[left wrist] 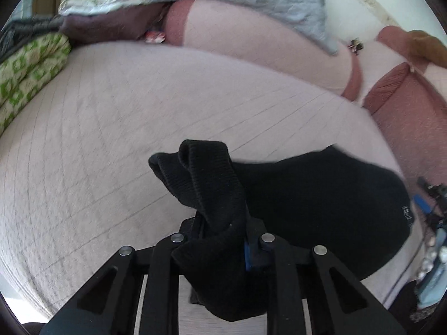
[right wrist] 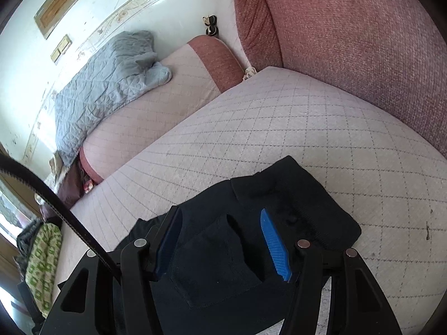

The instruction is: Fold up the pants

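Note:
Black pants (left wrist: pixel 321 195) lie on a pale quilted bed cover (left wrist: pixel 111 139). My left gripper (left wrist: pixel 223 231) is shut on a bunched ribbed end of the pants (left wrist: pixel 204 167) and lifts it above the cover; the cloth hides most of its fingers. In the right wrist view the pants (right wrist: pixel 293 209) lie partly folded on the cover (right wrist: pixel 307 117). My right gripper (right wrist: pixel 220 240) is open just over them, blue pads (right wrist: pixel 275 243) apart, nothing between them. A back pocket (right wrist: pixel 212 268) shows below it.
A red-brown sofa back (right wrist: pixel 363 42) rises behind the cover. A grey quilted blanket (right wrist: pixel 103 83) lies on a far cushion. A green patterned cloth (left wrist: pixel 25 75) sits at the left edge. A black cable (right wrist: pixel 56 203) crosses the right view.

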`<state>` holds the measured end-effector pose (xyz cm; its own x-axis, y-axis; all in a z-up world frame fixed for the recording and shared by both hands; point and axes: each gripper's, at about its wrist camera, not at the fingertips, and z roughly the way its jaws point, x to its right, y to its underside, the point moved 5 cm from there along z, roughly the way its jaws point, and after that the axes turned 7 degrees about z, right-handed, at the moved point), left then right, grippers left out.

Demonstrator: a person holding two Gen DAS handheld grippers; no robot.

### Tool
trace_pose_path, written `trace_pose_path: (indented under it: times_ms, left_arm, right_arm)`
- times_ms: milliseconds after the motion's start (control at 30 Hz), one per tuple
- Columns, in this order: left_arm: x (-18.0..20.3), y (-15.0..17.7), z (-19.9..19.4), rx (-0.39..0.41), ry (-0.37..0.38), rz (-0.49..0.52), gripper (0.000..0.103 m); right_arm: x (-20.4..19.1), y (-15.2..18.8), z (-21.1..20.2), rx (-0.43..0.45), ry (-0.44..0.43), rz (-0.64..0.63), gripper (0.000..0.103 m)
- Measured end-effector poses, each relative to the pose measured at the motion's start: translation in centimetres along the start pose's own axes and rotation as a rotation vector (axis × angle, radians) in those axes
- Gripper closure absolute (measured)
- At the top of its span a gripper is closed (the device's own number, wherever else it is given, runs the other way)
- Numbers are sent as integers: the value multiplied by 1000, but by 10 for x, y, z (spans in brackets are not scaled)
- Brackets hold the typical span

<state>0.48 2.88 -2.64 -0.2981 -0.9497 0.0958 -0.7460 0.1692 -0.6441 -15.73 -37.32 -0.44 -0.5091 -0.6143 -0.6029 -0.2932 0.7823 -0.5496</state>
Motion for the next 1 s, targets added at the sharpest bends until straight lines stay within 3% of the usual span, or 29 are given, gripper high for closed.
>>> trace_pose_path:
  times_ms: [133,367,433,467,567,700,767,833,933,967,1000]
  left_arm:
    - [56,-13,2,8,57,64,84]
    - [156,-1,57,-71,92,204,83]
    - [178,2,70,-91,112,247,76]
    - [187,3,71,-91,127,260,66]
    - [202,1,51,-75,269,251,54]
    - [196,-3,9,-43,427,223,45]
    - [175,-3,-9,-13,429,189,38]
    - [147,0,-17,3,401,128,37]
    - [108,8,-4,-22,345,22,37]
    - [98,12,6,-55,338,-18,37]
    - [93,16,13,-78,340,-46,38]
  right_arm:
    - [1,-4,-4,-8,-39,29,40]
    - [3,-9,-12,-10,-69,44,40]
    - [5,-10,-12,-12,-69,49,40]
    - [6,-10,-11,-17,-71,52,40]
    - [7,-9,-7,-45,-95,71,39]
    - [2,-4,-3,-71,-123,69,37]
    - [-3,1,-1,-86,-137,58,36]
    - [-16,10,2,-117,-188,33,36]
    - [-48,27,7,-232,-414,55,36]
    - [-65,37,12,-315,-539,90,36]
    - [-74,43,16,-364,-602,107,36]
